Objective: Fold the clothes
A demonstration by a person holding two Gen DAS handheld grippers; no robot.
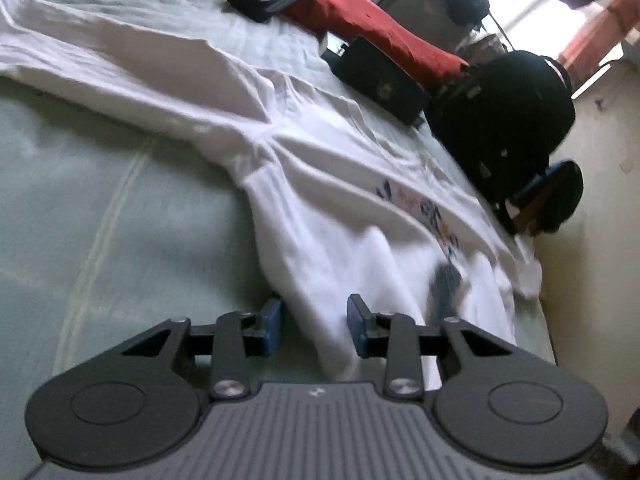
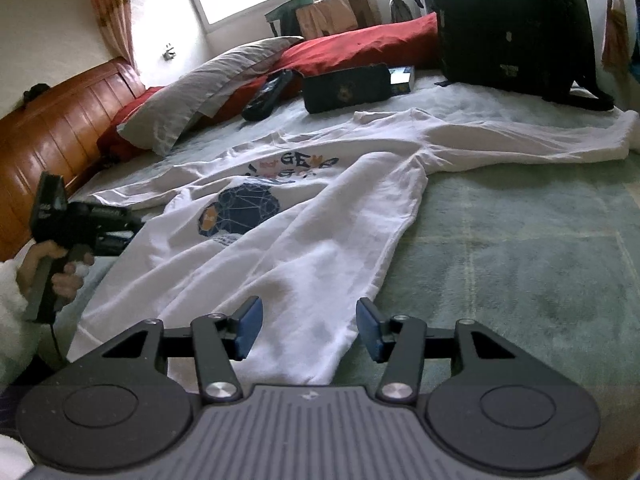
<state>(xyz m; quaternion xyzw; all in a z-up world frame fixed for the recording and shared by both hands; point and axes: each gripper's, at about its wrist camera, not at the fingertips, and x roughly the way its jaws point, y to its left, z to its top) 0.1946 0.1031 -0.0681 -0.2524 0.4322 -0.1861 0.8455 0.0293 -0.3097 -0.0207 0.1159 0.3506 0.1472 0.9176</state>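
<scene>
Fingers on both grippers stand apart with nothing pinched between them. In the left wrist view the left gripper (image 1: 314, 330) hangs low over the hem edge of the white sweatshirt (image 1: 340, 200); cloth runs through the gap between its blue pads, yet the pads do not seem to press it, so I read it as not gripped. In the right wrist view the right gripper (image 2: 310, 330) sits likewise over the near hem, white fabric showing between its pads but loose.

From the right wrist view the sweatshirt lies spread on the bed (image 2: 520, 240), its body running from 6 o'clock up toward 11 o'clock, its printed chest about the middle and one long sleeve stretched out to 3 o'clock. It is rumpled, with part of the near body lapped over the print, so the folding looks barely begun. The person's left hand (image 2: 56, 272) holds its tool at 9 o'clock, beside the garment's left edge, probably to take that side while the right takes the near hem, so the cloth can be lifted evenly.

Beyond the garment, at 12 o'clock, lie a dark case (image 2: 344, 88), a red pillow (image 2: 360, 52) and a black backpack (image 2: 508, 20), all clear of the working area except that the backpack stands close to the sleeve.
</scene>
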